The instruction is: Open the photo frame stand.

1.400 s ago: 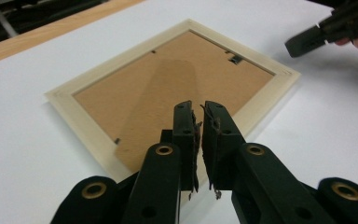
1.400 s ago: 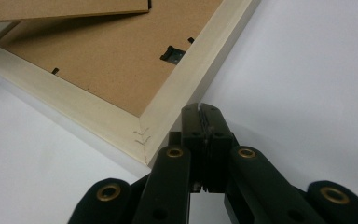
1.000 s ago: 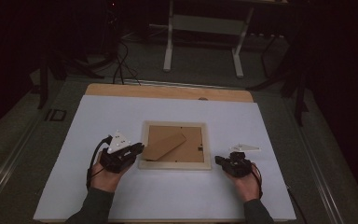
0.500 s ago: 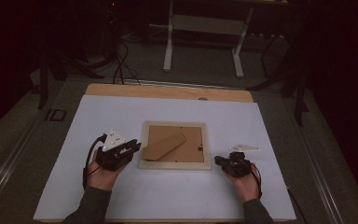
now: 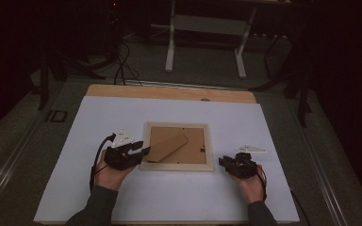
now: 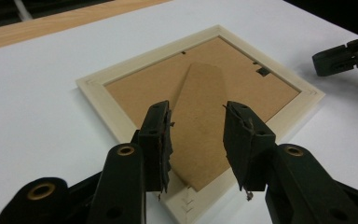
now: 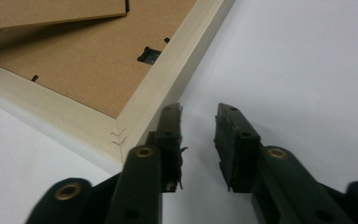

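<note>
Both tongs had just been opening: the left gripper (image 6: 196, 135) stood spread over the picture frame (image 6: 121, 123), the right gripper (image 7: 198, 140) spread just beside its corner, gripping nothing.

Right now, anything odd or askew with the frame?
Mostly fine. The pale wooden picture frame lies face down, square on the white table cover. Its brown cardboard easel stand lies at a slant across the backing. Both grippers' jaws have just been opening, with nothing gripped between them.
</note>
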A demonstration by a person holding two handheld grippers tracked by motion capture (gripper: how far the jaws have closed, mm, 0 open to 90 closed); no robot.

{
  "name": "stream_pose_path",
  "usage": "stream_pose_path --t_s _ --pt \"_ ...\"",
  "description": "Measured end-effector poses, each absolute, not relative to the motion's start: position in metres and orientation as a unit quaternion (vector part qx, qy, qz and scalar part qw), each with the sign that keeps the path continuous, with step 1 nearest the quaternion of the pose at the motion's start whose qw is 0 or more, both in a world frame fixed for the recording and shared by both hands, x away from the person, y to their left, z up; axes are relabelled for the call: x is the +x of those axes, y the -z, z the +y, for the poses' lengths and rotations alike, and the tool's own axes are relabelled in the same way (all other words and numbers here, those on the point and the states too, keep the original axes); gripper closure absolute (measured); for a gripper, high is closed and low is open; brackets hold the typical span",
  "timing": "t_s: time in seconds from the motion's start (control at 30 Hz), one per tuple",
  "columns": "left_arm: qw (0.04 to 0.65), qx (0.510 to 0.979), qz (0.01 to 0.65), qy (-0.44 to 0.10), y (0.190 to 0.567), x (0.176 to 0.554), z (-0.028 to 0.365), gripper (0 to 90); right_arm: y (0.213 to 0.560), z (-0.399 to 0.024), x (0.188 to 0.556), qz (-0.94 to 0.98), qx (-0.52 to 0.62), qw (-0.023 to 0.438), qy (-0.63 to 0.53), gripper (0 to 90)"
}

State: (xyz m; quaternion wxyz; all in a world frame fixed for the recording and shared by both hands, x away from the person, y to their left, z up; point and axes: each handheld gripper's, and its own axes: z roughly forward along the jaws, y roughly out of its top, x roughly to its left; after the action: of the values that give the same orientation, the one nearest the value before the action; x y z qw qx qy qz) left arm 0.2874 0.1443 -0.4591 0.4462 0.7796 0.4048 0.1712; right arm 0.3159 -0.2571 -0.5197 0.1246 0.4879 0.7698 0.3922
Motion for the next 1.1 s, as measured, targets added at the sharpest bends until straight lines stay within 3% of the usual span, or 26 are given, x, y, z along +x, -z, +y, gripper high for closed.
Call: stream_pose_path --t_s 0.3,1.1 --pt "0.445 0.784 0.402 -0.161 0.459 0.299 0.134 55.9 0.52 -0.254 0.316 0.78 0.47 0.122 -0.396 60.7" --pt "0.436 0.801 0.397 -0.107 0.456 0.349 0.114 51.3 0.522 -0.254 0.317 0.781 0.465 0.119 -0.4 51.3"
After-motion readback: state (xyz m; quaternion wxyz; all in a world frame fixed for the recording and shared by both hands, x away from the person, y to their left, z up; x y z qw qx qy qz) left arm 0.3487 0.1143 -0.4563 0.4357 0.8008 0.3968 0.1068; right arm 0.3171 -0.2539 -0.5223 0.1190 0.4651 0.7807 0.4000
